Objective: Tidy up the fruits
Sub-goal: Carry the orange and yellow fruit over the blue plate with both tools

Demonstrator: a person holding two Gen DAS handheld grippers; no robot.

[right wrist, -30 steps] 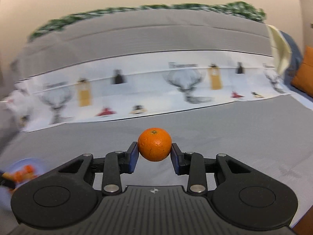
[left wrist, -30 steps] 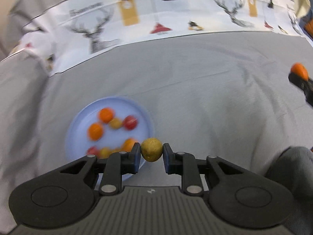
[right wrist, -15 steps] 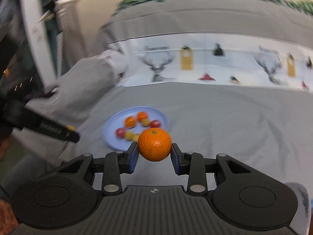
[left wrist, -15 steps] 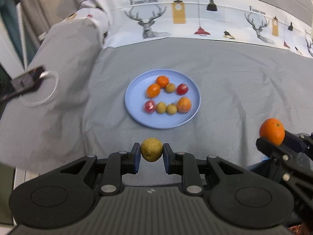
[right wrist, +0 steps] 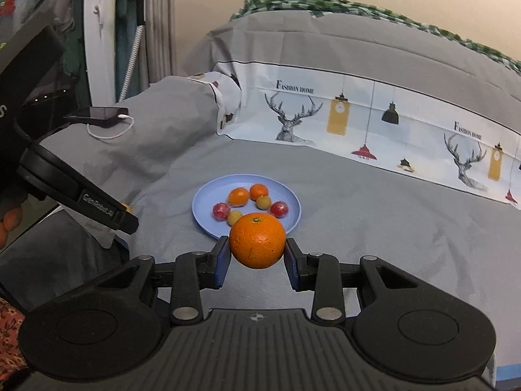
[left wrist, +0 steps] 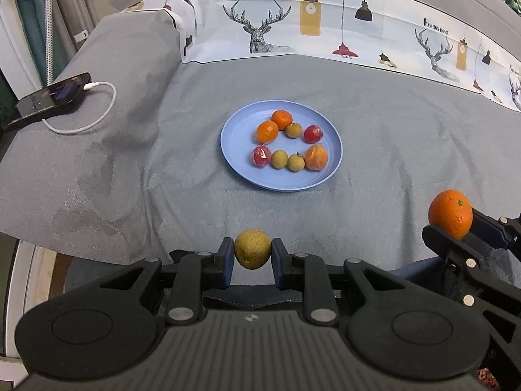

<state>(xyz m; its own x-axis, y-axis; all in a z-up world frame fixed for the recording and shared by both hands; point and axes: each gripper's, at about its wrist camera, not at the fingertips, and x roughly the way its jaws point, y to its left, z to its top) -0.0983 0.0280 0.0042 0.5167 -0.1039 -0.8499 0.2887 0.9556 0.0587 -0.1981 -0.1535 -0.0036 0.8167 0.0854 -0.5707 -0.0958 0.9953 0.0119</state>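
A blue plate (left wrist: 330,140) lies on the grey bed cover and holds several small fruits: oranges, red ones and yellow-green ones. It also shows in the right wrist view (right wrist: 203,207). My left gripper (left wrist: 253,254) is shut on a yellow-green round fruit (left wrist: 252,253), held near the bed's front edge, short of the plate. My right gripper (right wrist: 257,254) is shut on an orange (right wrist: 257,240), held in front of the plate. In the left wrist view that orange (left wrist: 450,213) is at the right.
A phone (left wrist: 53,96) with a white cable (left wrist: 97,115) lies on the raised cover at the left. A printed white band with deer (left wrist: 325,32) runs across the far side. Grey cover surrounds the plate.
Both grippers have pulled back and turned towards the plate, each still holding its fruit. The plate now lies farther ahead and near the centre of both views.
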